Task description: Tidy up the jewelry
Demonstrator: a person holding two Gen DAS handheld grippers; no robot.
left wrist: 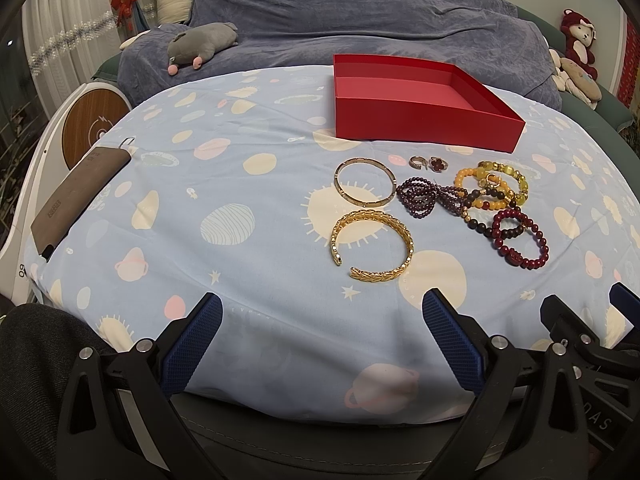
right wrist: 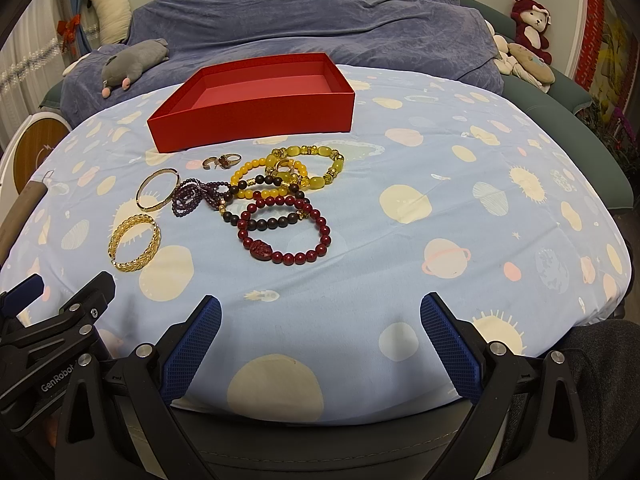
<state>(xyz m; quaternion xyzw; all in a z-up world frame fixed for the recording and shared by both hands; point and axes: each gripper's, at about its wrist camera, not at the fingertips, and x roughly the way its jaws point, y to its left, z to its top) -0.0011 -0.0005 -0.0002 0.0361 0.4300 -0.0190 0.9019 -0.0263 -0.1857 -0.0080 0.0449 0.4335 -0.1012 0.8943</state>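
An empty red box [left wrist: 420,120] [right wrist: 256,120] stands at the back of the blue space-print cloth [left wrist: 240,200] [right wrist: 440,200]. In front of it lie a thin gold bangle [left wrist: 339,184] [right wrist: 141,193], an open gold leaf cuff [left wrist: 408,240] [right wrist: 154,244], a purple bead bracelet [left wrist: 418,198] [right wrist: 188,198], two rings [left wrist: 428,163] [right wrist: 222,161], yellow bead bracelets [left wrist: 520,190] [right wrist: 316,182], a dark bead bracelet [left wrist: 476,220] [right wrist: 264,222] and a red bead bracelet [left wrist: 524,258] [right wrist: 296,258]. My left gripper [left wrist: 320,312] and right gripper [right wrist: 320,312] are both open and empty, near the front edge.
A brown flat case [left wrist: 80,196] lies at the cloth's left edge. A grey plush [left wrist: 200,44] [right wrist: 132,64] rests on the blue blanket behind. A red plush [left wrist: 580,40] [right wrist: 532,28] sits at the back right. A round wooden-faced device [left wrist: 92,128] stands left.
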